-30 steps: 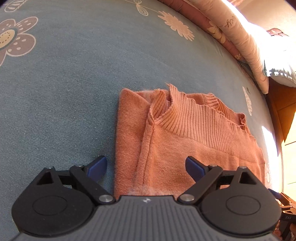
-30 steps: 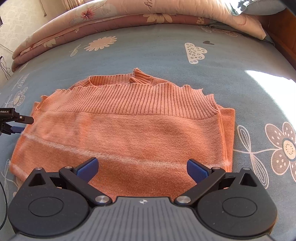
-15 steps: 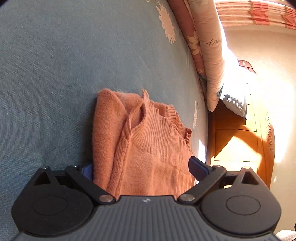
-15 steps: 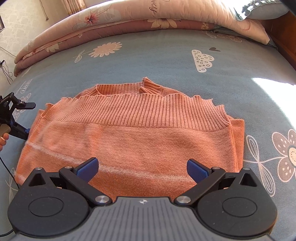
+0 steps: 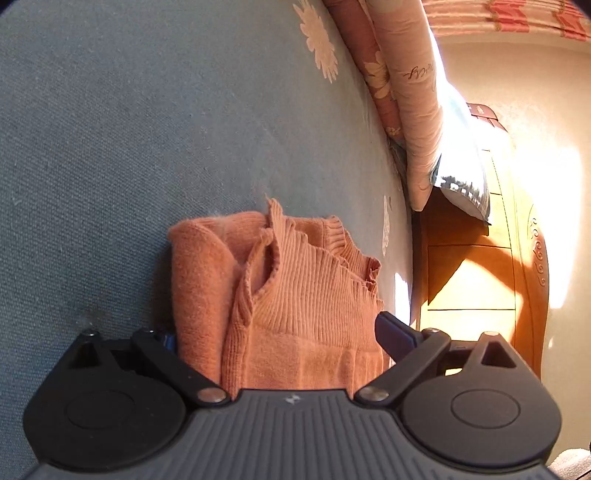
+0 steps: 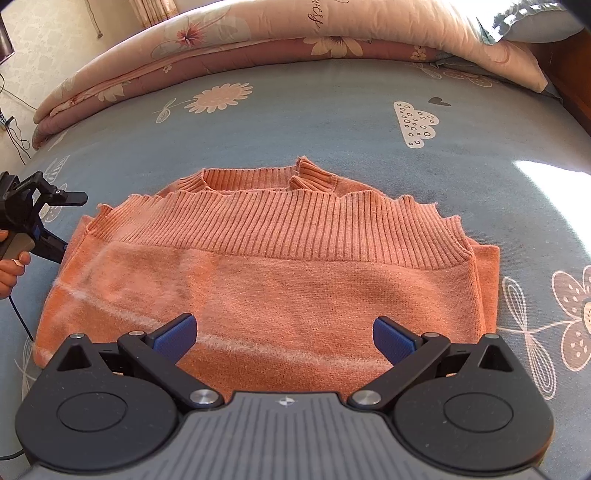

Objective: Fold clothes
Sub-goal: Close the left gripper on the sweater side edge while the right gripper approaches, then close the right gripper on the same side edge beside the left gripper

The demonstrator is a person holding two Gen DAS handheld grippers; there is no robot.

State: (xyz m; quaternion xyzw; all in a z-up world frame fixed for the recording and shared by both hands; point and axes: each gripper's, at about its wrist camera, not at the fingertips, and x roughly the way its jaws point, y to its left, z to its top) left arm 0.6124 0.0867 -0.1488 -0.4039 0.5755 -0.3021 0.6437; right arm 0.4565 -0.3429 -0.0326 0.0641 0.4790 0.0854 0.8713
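Observation:
A folded orange knit sweater (image 6: 295, 280) lies flat on the blue flowered bed sheet (image 6: 314, 122), its ribbed hem facing away. My right gripper (image 6: 284, 338) is open just above the sweater's near edge, with nothing between its fingers. At the sweater's left edge a hand holds my left gripper (image 6: 61, 221), turned on its side. In the left wrist view the left gripper (image 5: 280, 338) is open, with the sweater (image 5: 306, 295) edge between its jaws. One blue pad is half hidden behind the fold; the other pad (image 5: 391, 334) stands clear of the cloth.
A rolled pink floral quilt (image 6: 258, 33) runs along the far side of the bed. A pillow (image 5: 465, 192) and a wooden headboard (image 5: 476, 280) lie at the right end. A thin cable (image 6: 18, 314) hangs from the left gripper.
The left gripper has rolled onto its side and moved in, so the sweater's left edge now sits between its open fingers. The right gripper has drifted only slightly.

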